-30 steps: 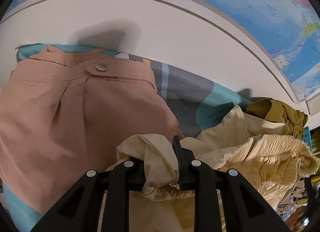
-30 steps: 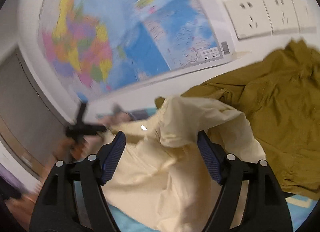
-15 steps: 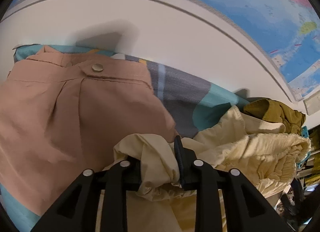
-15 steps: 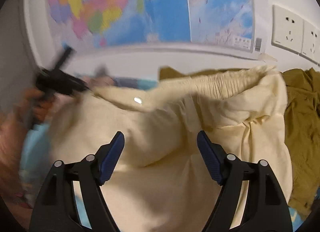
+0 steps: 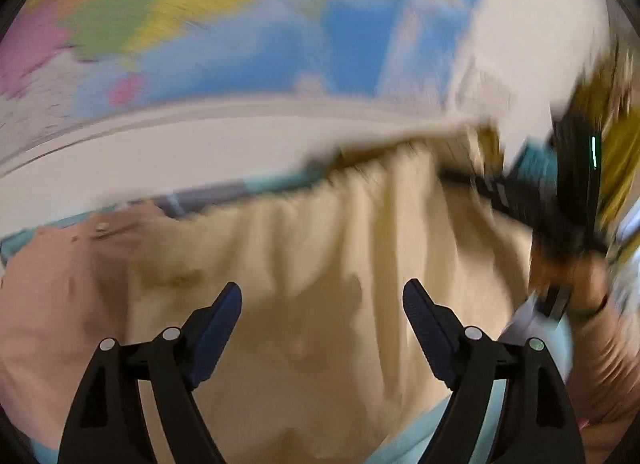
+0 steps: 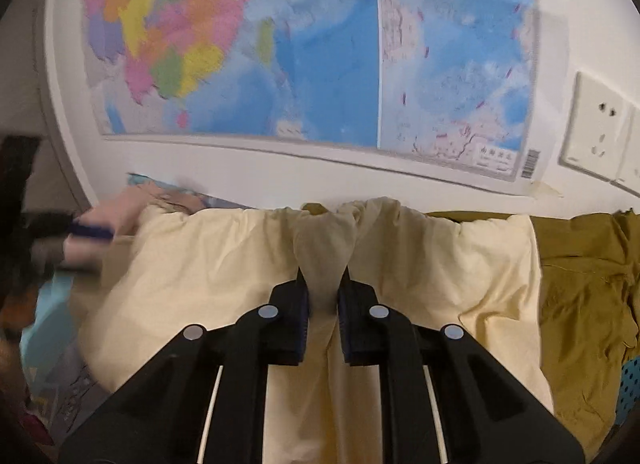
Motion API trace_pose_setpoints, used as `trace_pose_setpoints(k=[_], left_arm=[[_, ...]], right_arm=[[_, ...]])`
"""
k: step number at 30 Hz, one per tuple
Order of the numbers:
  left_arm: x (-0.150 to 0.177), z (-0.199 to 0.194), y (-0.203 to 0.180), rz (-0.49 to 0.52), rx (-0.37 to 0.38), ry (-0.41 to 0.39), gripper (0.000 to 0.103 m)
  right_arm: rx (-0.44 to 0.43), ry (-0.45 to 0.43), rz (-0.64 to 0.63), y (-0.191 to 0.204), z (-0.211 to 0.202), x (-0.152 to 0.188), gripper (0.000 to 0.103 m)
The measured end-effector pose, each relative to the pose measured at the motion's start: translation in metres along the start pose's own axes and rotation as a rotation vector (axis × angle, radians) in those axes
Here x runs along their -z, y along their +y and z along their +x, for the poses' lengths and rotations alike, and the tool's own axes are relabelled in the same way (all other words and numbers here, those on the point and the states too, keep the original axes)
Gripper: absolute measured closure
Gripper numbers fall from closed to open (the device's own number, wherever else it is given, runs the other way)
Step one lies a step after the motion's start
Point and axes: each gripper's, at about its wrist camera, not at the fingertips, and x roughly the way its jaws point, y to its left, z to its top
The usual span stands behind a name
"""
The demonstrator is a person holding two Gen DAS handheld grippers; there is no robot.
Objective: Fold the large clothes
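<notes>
Right gripper (image 6: 322, 296) has just closed, pinching the pale-yellow cotton garment (image 6: 420, 264) spread near the wall; left gripper (image 5: 322, 304) has just opened, releasing it, ready to regrip.

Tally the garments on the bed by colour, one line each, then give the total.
Cream: 1, the cream garment, pinched by the right gripper
Olive: 1, the olive garment to its right
Dusty pink: 1, the pink garment to its left
Total: 3
</notes>
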Motion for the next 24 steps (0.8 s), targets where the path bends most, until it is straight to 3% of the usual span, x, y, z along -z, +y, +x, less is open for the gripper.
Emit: trace_pose_setpoints(k=[3,5,7,11,13,15,17,19,20,24], left_arm=[[0.006,0.048,-0.010,0.014,-0.076,0.111,0.039],[0.007,0.072,-0.001,-0.020,-0.120,0.142,0.040],[0.006,0.079,0.009,-0.067,-0.120,0.134,0.040],[0.016,0.037,0.020,-0.105,-0.094,0.025,0.039],[0.030,0.006,0.026,-0.098,-0.089,-0.047,0.030],[0.054,-0.035,0.040,-0.114,-0.142,-0.148,0.021],[0.079,-0.064,0.058,-0.153,-0.199,-0.199,0.018],[0.095,-0.074,0.068,-0.181,-0.255,-0.206,0.016],[0.103,-0.077,0.072,-0.187,-0.249,-0.202,0.014],[0.129,-0.056,0.081,-0.198,-0.140,-0.123,0.012]], right_arm=[[0.009,0.031,0.004,0.001,0.020,0.008,0.086],[-0.010,0.028,0.016,-0.002,0.016,0.012,0.075],[-0.040,0.019,0.034,-0.004,0.001,0.014,0.056],[-0.111,-0.119,0.070,-0.022,-0.073,0.038,0.038],[-0.096,-0.165,0.091,-0.036,-0.107,0.059,0.026],[-0.069,-0.161,0.141,-0.058,-0.132,0.092,0.019],[-0.037,-0.119,0.209,-0.080,-0.138,0.123,0.015],[-0.031,-0.062,0.289,-0.100,-0.133,0.152,0.013],[-0.048,-0.035,0.318,-0.106,-0.130,0.163,0.013],[-0.097,0.006,0.382,-0.118,-0.108,0.189,0.010]])
